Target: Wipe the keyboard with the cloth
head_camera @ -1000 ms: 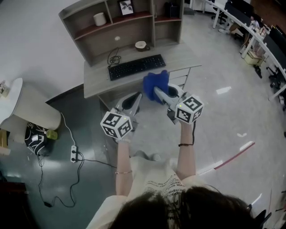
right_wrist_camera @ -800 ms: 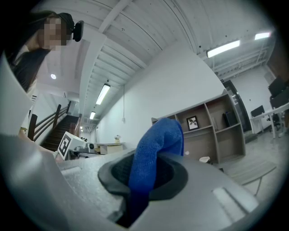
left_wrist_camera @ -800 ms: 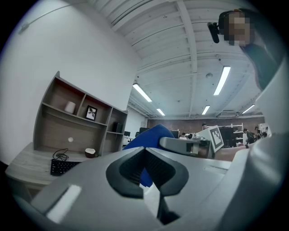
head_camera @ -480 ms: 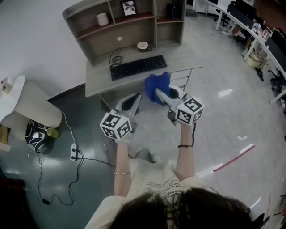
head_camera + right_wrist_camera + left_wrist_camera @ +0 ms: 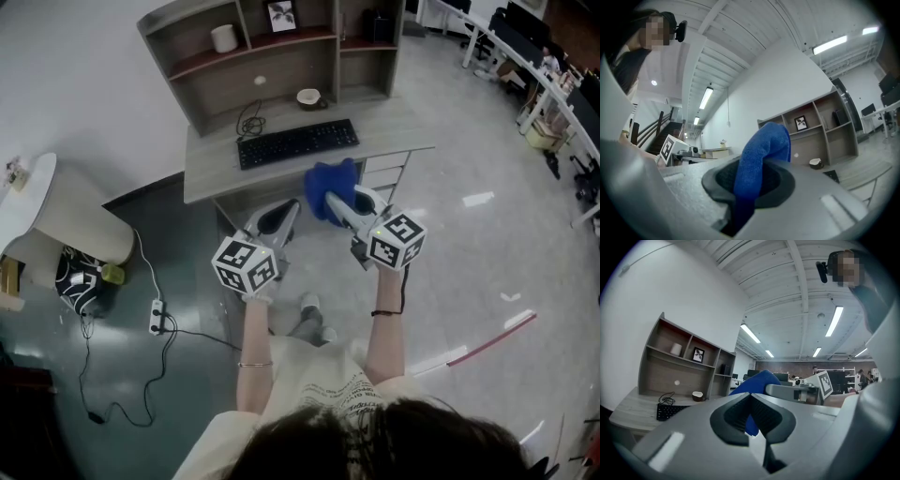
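So far, only the pickup seems done: the right gripper [image 5: 333, 202] is clamped on the blue cloth [image 5: 330, 178], held up near the front edge of the desk [image 5: 389, 120]. The left gripper [image 5: 284, 212] has its jaws together, empty. The keyboard [image 5: 298, 143], at the desk's middle, is not yet touched, so all the wiping is left.

A grey desk [image 5: 389, 117] with a shelved hutch [image 5: 281, 73] stands below me against a white wall [image 5: 75, 75]. The floor [image 5: 478, 272] is pale and glossy on my right, dark on my left. More desks [image 5: 539, 70] line the far right. Strip lights [image 5: 834, 320] cross the white beamed ceiling [image 5: 773, 277].
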`<state>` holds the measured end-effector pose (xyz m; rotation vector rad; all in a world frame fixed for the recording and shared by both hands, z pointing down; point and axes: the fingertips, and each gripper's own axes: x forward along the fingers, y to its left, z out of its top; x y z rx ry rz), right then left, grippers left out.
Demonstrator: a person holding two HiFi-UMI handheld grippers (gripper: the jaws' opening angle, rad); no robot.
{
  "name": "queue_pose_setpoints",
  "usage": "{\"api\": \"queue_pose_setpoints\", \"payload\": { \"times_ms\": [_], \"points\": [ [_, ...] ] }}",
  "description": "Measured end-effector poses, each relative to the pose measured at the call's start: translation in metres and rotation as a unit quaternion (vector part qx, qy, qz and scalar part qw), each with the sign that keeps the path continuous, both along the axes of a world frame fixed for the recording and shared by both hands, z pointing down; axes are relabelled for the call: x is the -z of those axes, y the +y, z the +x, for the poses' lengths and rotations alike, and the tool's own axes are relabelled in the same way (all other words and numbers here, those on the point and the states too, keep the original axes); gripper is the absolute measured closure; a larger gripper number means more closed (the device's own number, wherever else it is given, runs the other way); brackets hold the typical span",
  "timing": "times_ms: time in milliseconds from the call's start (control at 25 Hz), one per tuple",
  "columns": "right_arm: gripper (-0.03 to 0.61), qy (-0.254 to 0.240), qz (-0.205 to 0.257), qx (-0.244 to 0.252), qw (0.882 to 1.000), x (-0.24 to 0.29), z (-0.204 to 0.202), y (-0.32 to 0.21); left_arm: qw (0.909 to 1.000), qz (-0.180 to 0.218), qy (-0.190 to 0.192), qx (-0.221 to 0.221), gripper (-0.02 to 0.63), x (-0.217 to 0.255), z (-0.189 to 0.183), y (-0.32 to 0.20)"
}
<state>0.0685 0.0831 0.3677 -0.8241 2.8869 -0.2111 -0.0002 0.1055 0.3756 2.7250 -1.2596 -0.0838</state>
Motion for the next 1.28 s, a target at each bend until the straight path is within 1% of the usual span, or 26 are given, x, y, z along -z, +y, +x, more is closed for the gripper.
{"api": "queue_pose_setpoints", "payload": {
  "times_ms": [200,400,640,920,1280],
  "points": [
    [0.526,-0.004,-0.006,-0.008,1.000,-0.003,0.002,-0.015,0.9999,-0.010,-0.001,-0.010,0.615,-0.006,0.005,-0.015],
    [0.526,0.022,-0.024,-0.010,0.999,-0.020,-0.001,-0.030,0.9995,-0.027,-0.001,-0.018,0.615,-0.018,0.007,-0.034],
    [0.526,0.033,-0.032,-0.014,0.999,-0.030,-0.003,-0.057,0.9987,-0.043,0.010,-0.027,0.617,-0.029,0.008,-0.064],
    [0.526,0.037,-0.041,-0.016,0.998,-0.038,-0.010,-0.093,0.9981,-0.048,0.011,-0.038,0.617,-0.033,0.006,-0.104],
    [0.526,0.042,-0.052,-0.027,0.997,-0.048,-0.012,-0.128,0.9973,-0.056,0.013,-0.046,0.617,-0.040,0.000,-0.143]
  ]
}}
